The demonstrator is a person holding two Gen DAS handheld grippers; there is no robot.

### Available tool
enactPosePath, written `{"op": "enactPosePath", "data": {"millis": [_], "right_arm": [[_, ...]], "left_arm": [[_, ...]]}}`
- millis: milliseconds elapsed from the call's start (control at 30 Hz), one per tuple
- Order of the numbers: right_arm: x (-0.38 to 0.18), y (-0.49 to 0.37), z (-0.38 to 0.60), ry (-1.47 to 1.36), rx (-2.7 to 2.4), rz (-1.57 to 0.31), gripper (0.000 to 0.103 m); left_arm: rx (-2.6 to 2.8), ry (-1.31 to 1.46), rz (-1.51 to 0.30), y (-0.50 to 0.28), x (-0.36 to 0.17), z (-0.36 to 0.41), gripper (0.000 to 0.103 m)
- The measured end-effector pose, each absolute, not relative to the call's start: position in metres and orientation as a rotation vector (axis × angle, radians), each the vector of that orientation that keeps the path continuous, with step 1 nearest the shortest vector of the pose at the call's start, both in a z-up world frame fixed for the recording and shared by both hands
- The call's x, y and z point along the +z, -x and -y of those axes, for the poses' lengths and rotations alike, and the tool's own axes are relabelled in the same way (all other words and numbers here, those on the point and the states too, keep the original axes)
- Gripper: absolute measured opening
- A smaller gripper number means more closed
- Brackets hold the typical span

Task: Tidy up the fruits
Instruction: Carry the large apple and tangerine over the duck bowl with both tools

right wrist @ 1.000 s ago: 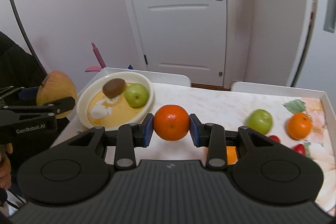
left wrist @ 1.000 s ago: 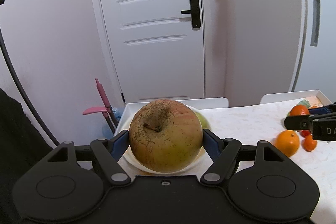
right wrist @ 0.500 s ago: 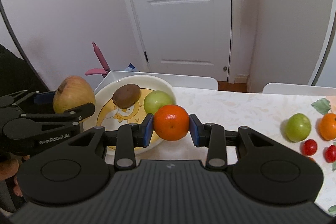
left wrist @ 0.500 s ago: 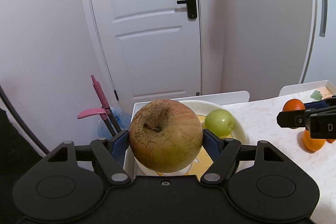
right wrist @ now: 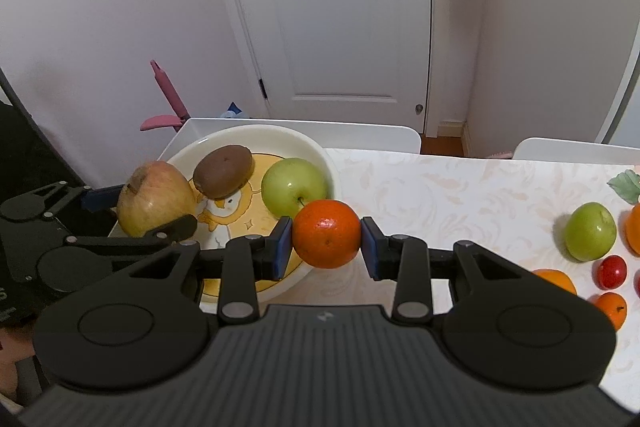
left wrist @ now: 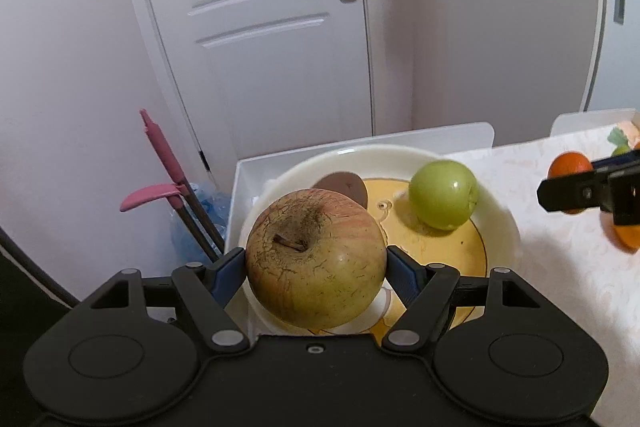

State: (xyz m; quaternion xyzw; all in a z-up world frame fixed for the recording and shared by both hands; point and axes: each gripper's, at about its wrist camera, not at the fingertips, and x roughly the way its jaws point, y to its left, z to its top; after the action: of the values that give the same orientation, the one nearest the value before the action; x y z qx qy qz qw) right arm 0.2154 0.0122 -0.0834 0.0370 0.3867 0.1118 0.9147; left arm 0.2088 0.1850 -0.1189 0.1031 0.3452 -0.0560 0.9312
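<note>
No brand or lettering is showing clearly enough to read; only a cartoon duck is printed inside the plate (right wrist: 320, 151). The left hand-held gripper (left wrist: 316, 267) is clenching a large yellow-red apple (left wrist: 316, 259) between its blue pads, jaws standing wide around it, and is holding it over the plate's near left rim. The right hand-held gripper (right wrist: 326, 245) is gripping an orange (right wrist: 326, 233) with its jaws set narrow, at the plate's near right edge. A kiwi (right wrist: 223, 171) and a green apple (right wrist: 294, 189) are lying in the plate. Well right of the plate, another green apple (right wrist: 590, 231) is sitting on the surface (right wrist: 440, 195).
</note>
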Motion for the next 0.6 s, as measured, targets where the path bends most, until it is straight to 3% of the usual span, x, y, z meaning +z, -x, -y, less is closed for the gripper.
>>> {"op": "enactPosePath", "data": {"millis": [333, 433, 600], "right_arm": [[-0.084, -0.222, -0.007, -0.074, 0.252, -0.801, 0.051], [-0.081, -0.223, -0.004, -0.071, 0.267, -0.801, 0.051], [-0.078, -0.227, -0.001, -0.056, 0.304, -0.805, 0.051]], "left_arm": [[-0.1, -0.238, -0.76, -0.22, -0.132, -0.177, 0.08], [-0.078, -0.256, -0.707, -0.214, -0.124, -0.175, 0.103], [-0.084, -0.269, -0.706, -0.204, -0.113, -0.172, 0.103]]}}
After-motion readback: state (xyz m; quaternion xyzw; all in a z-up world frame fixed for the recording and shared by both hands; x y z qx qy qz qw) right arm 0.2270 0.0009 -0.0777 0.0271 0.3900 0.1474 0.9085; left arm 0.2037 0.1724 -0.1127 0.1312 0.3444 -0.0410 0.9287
